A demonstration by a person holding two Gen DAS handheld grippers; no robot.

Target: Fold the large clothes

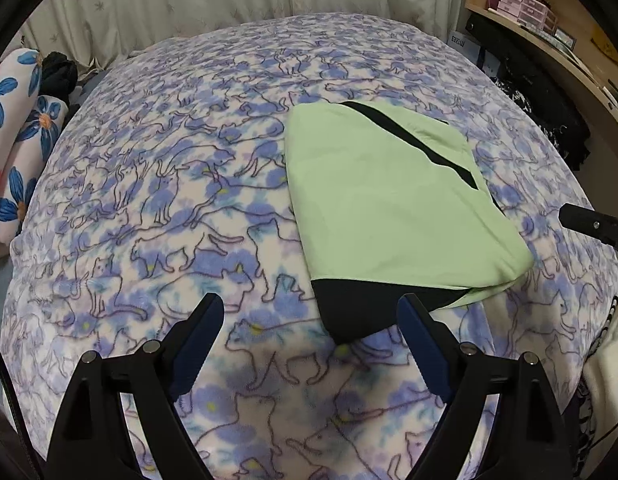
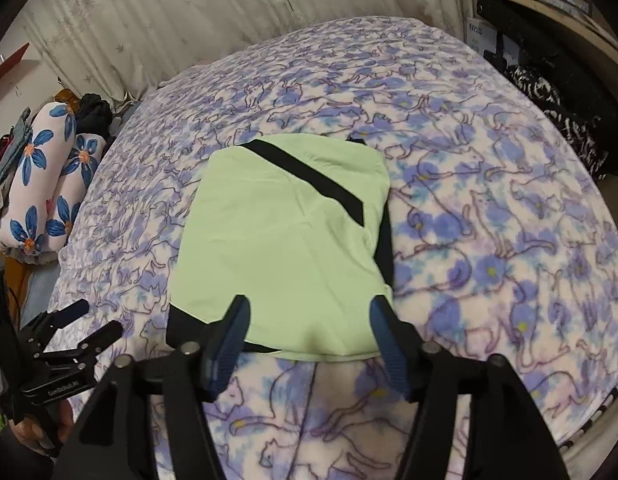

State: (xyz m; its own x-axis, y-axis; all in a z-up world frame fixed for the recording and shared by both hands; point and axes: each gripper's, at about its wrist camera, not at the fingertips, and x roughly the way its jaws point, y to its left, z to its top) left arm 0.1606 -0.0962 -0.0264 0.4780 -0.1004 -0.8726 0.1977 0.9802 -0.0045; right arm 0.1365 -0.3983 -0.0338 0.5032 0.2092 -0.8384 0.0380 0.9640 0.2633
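A light green garment with black trim (image 1: 389,200) lies folded into a compact rectangle on the bed; it also shows in the right wrist view (image 2: 281,240). My left gripper (image 1: 311,310) is open and empty, hovering just before the garment's near black corner. My right gripper (image 2: 309,312) is open and empty, its fingers standing over the garment's near edge. The left gripper (image 2: 97,320) also shows in the right wrist view at lower left, open. A tip of the right gripper (image 1: 593,226) shows at the right edge of the left wrist view.
The bed is covered by a purple cat-print fleece blanket (image 1: 189,200). Floral pillows (image 2: 41,192) and dark clothes lie at the left. Curtains (image 2: 189,12) hang behind. A wooden shelf (image 1: 549,20) with boxes stands at the right, dark fabric below it.
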